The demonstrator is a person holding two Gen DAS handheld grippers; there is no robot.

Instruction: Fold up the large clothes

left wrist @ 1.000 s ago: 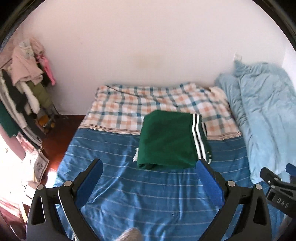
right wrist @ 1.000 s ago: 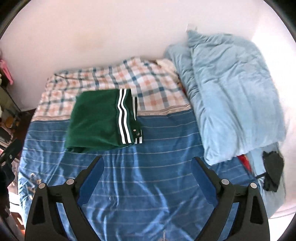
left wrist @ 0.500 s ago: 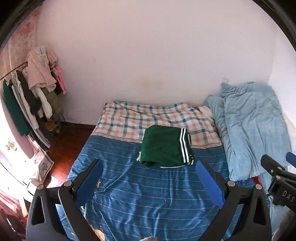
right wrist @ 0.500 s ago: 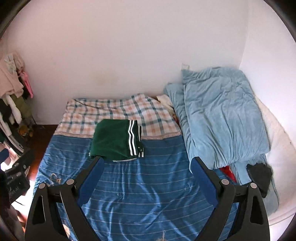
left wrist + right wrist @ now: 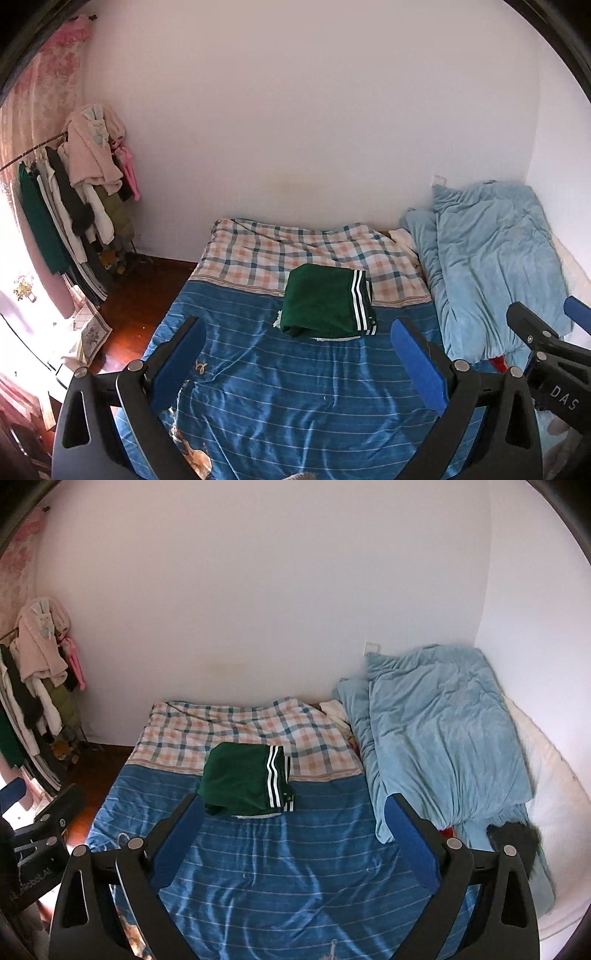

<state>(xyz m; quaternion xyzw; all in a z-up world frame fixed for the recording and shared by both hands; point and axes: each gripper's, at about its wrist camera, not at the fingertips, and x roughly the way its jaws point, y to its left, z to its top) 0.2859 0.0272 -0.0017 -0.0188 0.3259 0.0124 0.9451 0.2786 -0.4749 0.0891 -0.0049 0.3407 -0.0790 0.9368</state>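
Garment folded, both my grippers empty and backed off.

Green garment lies as a neat rectangle mid-bed, straddling the plaid-blue seam. Left gripper and right gripper hang spread wide, holding nothing. Cloth looks soft, light and floppy; I'd pinch the thick folded edge by the white stripes. Compared with a second ago, I have pulled well away; the bundle looks smaller.

A home bedroom is shown. A bed with a striped blue sheet is set against a white wall, with a pale blue quilt heaped along its right edge. Clothes are hung on a rack in the left corner.
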